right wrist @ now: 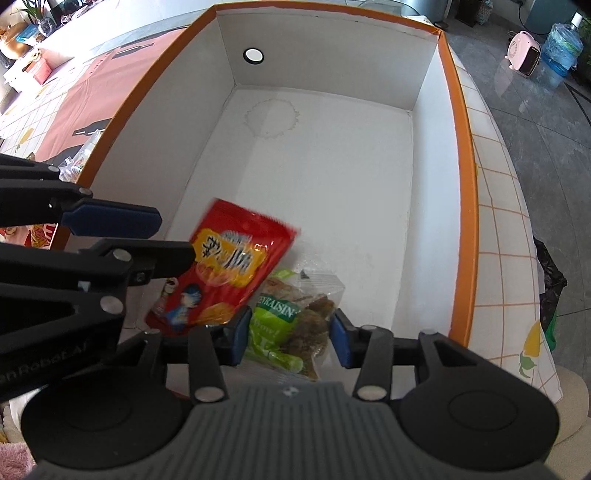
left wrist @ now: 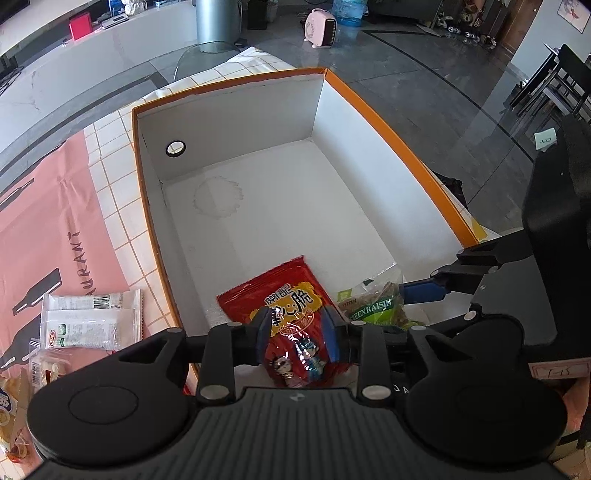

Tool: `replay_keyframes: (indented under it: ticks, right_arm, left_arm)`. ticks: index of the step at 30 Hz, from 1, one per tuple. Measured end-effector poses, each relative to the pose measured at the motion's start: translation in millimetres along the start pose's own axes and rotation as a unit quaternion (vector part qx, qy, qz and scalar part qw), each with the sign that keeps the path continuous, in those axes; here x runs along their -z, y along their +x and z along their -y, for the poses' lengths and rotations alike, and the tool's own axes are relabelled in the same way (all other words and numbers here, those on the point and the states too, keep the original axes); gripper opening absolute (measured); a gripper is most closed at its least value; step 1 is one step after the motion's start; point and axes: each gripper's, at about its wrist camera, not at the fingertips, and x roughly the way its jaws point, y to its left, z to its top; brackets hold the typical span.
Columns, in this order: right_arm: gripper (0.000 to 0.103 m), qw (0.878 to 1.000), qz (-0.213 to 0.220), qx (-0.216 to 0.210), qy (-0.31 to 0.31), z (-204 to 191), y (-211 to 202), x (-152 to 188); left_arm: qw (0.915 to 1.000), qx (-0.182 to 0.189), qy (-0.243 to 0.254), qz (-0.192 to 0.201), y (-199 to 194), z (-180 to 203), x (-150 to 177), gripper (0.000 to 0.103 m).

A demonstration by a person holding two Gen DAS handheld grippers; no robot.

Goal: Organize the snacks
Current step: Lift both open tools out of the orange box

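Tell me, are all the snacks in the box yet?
Not yet. The red snack packet and the green raisin bag are down in the orange-rimmed box, with the left gripper and right gripper around them, not let go. White packets wait outside on the tablecloth.

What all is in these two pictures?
box: one, orange outside, white inside, on the tablecloth
red snack packet: one, red and yellow, inside the box
raisin bag: one, green and clear, inside the box
white packets: several, white, on the tablecloth beside the box
tablecloth: one, pink and white, under the box
heater: one, pale pink, on the floor
water bottle: one, blue, beside the heater
left gripper: one, black, jaws around the red snack packet
right gripper: one, black, jaws around the raisin bag
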Motion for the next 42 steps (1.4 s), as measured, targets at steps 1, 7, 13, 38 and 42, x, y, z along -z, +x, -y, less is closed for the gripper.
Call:
replay_keyframes:
  ticks: [1, 7, 13, 38, 42]
  right_arm:
    - [0.045, 1.000, 0.000, 0.001, -0.001, -0.7, -1.1, -0.2]
    - [0.060, 1.000, 0.009, 0.002, -0.003, -8.7, -14.6, -2.5]
    - [0.072, 0.999, 0.030, 0.018, -0.008, -17.7, -38.9, 0.7]
    - [0.092, 0.972, 0.228, -0.029, 0.053, -131.7, -93.0, 86.0]
    - [0.090, 0.969, 0.236, -0.040, 0.056, -157.8, -80.7, 98.5]
  left_arm:
    - [1.0000, 0.000, -0.001, 0.003, -2.1, -0.3, 0.2, 0.044]
    - [0.9996, -0.004, -0.007, 0.027, -22.2, -1.9, 3.4, 0.060]
    - [0.9985, -0.006, -0.009, 0.054, -49.2, -1.9, 8.6, 0.070]
    - [0.9793, -0.061, -0.092, 0.170, -145.8, -64.3, 129.0, 0.076]
    - [0.9757, -0.062, -0.137, 0.160, -142.7, -91.3, 161.5, 0.077]
